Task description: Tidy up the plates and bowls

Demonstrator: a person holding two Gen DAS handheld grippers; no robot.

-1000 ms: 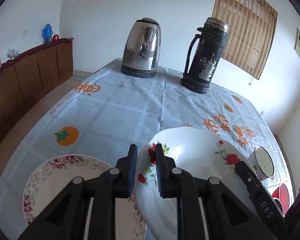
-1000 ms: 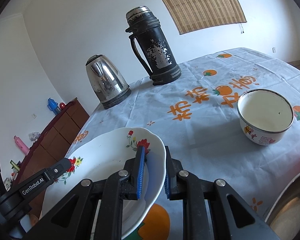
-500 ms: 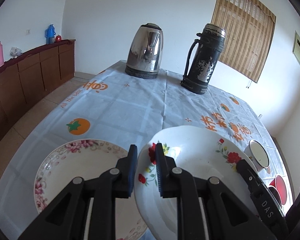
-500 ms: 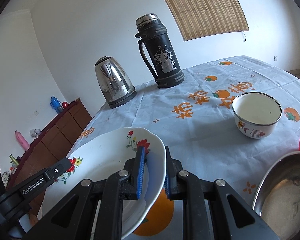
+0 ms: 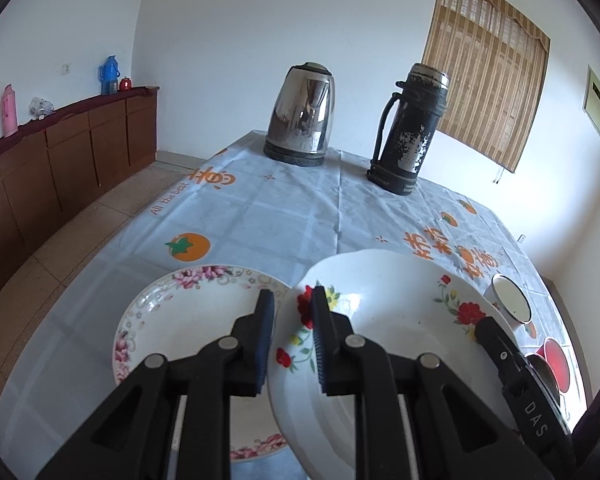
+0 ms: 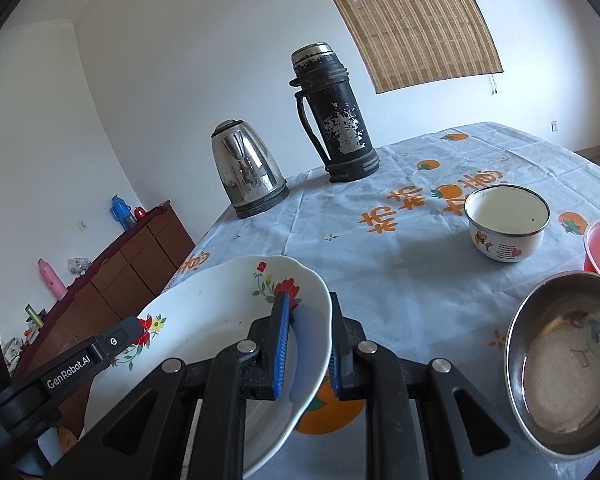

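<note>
Both grippers pinch one red-flowered plate: left gripper on its left rim, right gripper on its right rim. Over the last second the pink plate has come further into view under the left jaws. Judgement: stacking comes next.

Left gripper: jaws nearly closed, clamped, angled downward. Right gripper: jaws nearly closed, clamped, angled downward.
</note>
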